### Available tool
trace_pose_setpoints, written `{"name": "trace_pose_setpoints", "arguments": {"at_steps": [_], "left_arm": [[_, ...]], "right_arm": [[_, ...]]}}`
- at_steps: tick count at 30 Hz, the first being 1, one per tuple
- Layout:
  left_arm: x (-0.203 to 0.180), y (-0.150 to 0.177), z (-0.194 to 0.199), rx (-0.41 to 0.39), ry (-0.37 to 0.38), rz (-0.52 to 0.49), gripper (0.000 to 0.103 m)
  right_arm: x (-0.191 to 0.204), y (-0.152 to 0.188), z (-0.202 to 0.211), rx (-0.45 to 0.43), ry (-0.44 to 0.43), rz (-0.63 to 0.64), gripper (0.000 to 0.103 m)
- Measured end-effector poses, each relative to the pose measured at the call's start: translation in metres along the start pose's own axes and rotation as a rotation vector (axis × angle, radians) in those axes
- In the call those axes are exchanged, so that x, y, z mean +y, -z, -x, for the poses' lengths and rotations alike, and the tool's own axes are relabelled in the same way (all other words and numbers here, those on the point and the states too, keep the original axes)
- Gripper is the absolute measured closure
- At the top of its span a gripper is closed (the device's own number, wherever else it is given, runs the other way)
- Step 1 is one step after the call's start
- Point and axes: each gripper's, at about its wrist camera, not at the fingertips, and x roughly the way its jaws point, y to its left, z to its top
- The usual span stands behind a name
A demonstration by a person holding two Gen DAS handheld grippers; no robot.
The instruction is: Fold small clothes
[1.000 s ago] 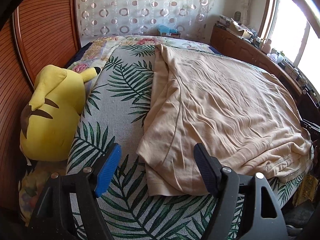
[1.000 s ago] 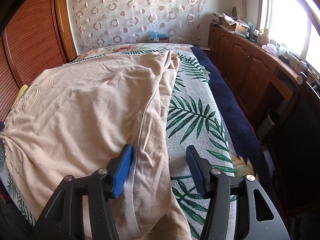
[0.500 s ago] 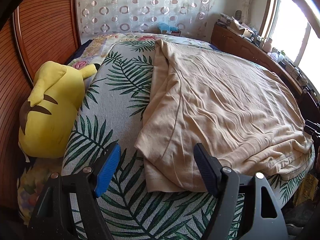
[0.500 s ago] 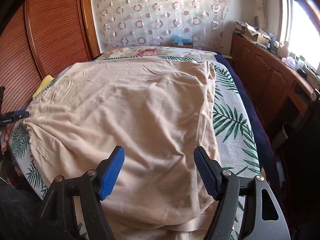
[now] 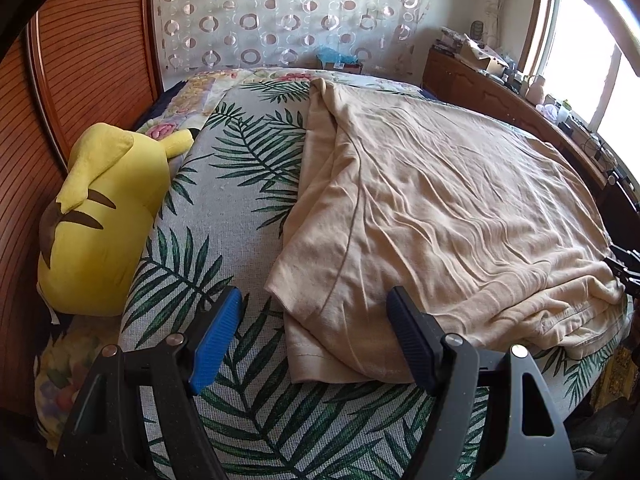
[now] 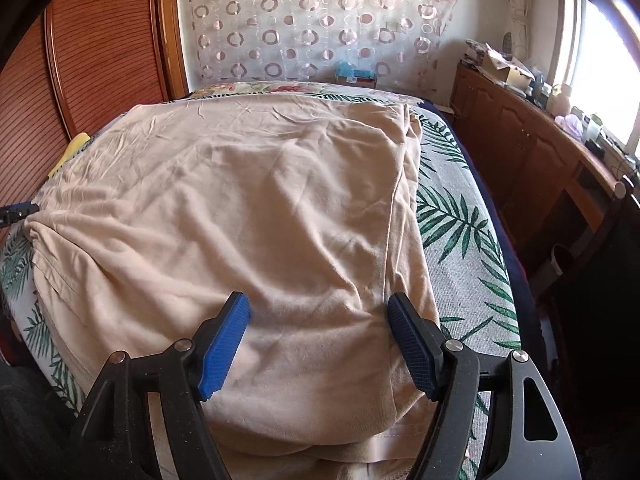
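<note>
Roughly mid-fold, judging by the layout. Far left, against the ribbed wooden headboard (image 5: 92,64), a yellow plush toy (image 5: 104,224) lies on its side: smooth, stuffed, dark stripes on the back. Next comes the bedcover (image 5: 224,216), a coarse woven cloth printed with green palm fronds.

Left gripper (image 5: 314,338): jaws spread wide, nothing between the pads, held over the near left corner of the beige garment (image 5: 440,216). That corner shows a doubled layer, a sleeve or side panel already turned inward, with a stitched hem at the near edge.

The garment itself is soft knit jersey, thin, finely wrinkled, and covers most of the middle of the bed. Its right side also looks turned in along a long straight crease.

Right gripper (image 6: 318,344): jaws have just been opening and now stand wide, with cloth beneath them but no pads pressing on it. It sits above the near right part of the garment, where the fabric bunches over the bed edge.

Judgement: sides folded, lengthwise fold pending. The next move probably calls for both grippers to pinch the near hem corners, catching all layers, and carry them towards the far end without dragging the limp knit askew.
</note>
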Motion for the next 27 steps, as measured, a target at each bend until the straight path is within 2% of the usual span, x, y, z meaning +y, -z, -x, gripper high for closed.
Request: {"name": "trace_pose_setpoints", "arguments": {"at_steps": [1,3,4,7,8,9,14,18,27], "left_arm": [[-0.003,0.001,0.001,-0.003,-0.002,-0.011,0.033],[-0.008,0.002,0.001,-0.011,-0.016,-0.036,0.049],[-0.009,0.002,0.001,-0.013,-0.014,-0.05,0.052],[-0.016,-0.001,0.001,-0.009,0.009,-0.088,0.078],[-0.018,-0.002,0.001,-0.005,0.014,-0.1,0.092],[-0.02,-0.004,0.002,-0.004,0.02,-0.109,0.095],[-0.04,-0.025,0.021,-0.074,0.137,-0.126,0.096],[-0.069,-0.051,0.036,-0.132,0.221,-0.172,0.096],[-0.163,-0.108,0.058,-0.216,0.4,-0.311,0.096]], "right_arm": [[0.0,0.001,0.001,-0.006,0.004,0.005,0.029],[-0.002,0.003,0.001,-0.015,0.002,0.005,0.029],[-0.003,0.004,0.001,-0.016,-0.001,0.004,0.029],[-0.006,0.007,0.002,-0.026,-0.005,0.008,0.029],[-0.007,0.008,0.002,-0.027,-0.005,0.01,0.029],[-0.008,0.008,0.002,-0.028,-0.008,0.01,0.029],[-0.014,0.011,0.004,-0.031,-0.027,0.002,0.029],[-0.023,0.01,0.009,-0.044,-0.089,-0.039,0.029],[-0.037,0.009,0.028,-0.099,-0.055,-0.071,0.029]]}}
